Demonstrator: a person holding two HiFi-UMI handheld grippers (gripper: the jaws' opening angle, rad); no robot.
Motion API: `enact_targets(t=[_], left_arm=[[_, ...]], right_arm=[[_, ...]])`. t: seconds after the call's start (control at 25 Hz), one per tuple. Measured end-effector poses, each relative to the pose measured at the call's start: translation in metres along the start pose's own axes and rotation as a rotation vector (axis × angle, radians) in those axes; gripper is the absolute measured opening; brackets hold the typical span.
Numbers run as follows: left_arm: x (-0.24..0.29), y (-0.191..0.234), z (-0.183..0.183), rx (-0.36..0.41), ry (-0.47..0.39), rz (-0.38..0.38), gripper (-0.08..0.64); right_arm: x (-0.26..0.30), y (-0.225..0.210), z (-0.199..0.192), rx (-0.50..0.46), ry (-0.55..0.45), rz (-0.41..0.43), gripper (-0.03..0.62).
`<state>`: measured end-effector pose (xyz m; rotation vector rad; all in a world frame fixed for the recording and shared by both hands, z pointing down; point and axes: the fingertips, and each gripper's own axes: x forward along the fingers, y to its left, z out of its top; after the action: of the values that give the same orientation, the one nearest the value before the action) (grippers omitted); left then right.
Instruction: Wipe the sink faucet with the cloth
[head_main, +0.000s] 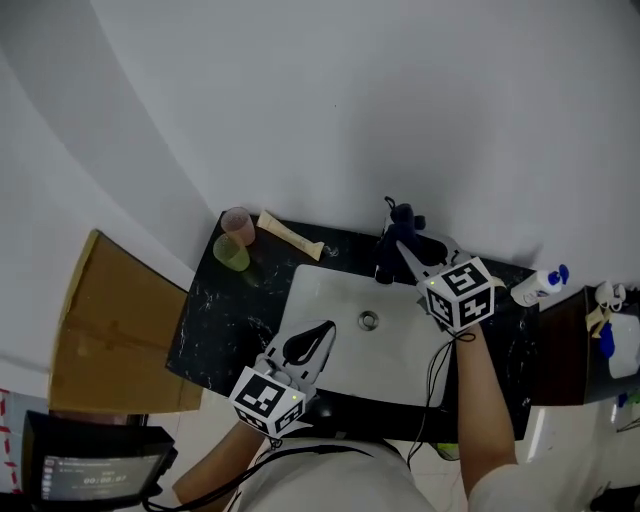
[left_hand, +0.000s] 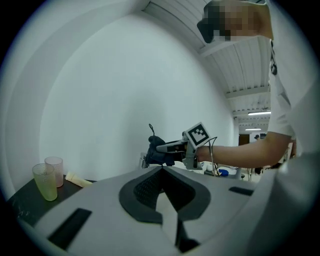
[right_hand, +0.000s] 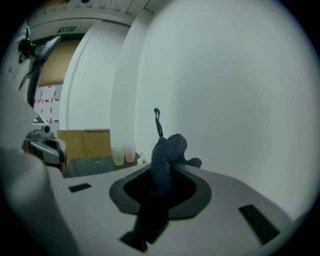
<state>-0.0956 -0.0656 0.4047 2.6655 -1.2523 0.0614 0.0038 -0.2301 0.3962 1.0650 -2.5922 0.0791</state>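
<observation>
**Cloth clamped in the right gripper at the faucet; left gripper shut and empty over the basin**

The right gripper (head_main: 408, 250) reaches over the far rim of the white sink (head_main: 330, 290). Its jaws are clamped on a dark blue cloth (head_main: 405, 222). In the right gripper view the cloth (right_hand: 169, 150) stands bunched between the jaws. A thin hanging loop sticks up from its top, and the rest trails back down the throat of the gripper.

The cloth sits at the faucet (head_main: 384, 266), which rises behind the drain (head_main: 369, 320) at the back of the basin. In the left gripper view a chrome part of the faucet (left_hand: 144, 161) shows just left of the cloth. Whether the cloth presses on the metal cannot be told.

The left gripper (head_main: 325, 330) hangs over the near left part of the basin, well apart from the faucet. Its jaws are together at the tips with nothing between them, and it points across the sink toward the right gripper.

The sink is set in a dark marbled counter (head_main: 215, 320). At its far left corner stand a pink cup (head_main: 238, 224) and a green cup (head_main: 231, 253), close together. A cream tube (head_main: 290, 236) lies just beside them along the wall. A white bottle with a blue cap (head_main: 539, 286) lies at the right end of the counter. A cardboard box (head_main: 110, 330) stands left of the counter, with a small screen (head_main: 92, 472) below it.
</observation>
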Motion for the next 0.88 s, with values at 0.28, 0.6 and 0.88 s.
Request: enact_targets(t=[0.28, 0.6, 0.88], left_arm=[[0.014, 0.005, -0.004, -0.022, -0.002, 0.013, -0.002], [0.025, 0.012, -0.004, -0.036, 0.016, 0.026, -0.002], [0.022, 0.009, -0.003, -0.043, 0.009, 0.023, -0.002]], right_arm=[[0.041, -0.021, -0.023, -0.037, 0.075, 0.027, 0.080], [0.063, -0.048, -0.023, -0.055, 0.127, 0.050, 0.080], [0.030, 0.021, -0.025, -0.118, 0.125, 0.263, 0.080]])
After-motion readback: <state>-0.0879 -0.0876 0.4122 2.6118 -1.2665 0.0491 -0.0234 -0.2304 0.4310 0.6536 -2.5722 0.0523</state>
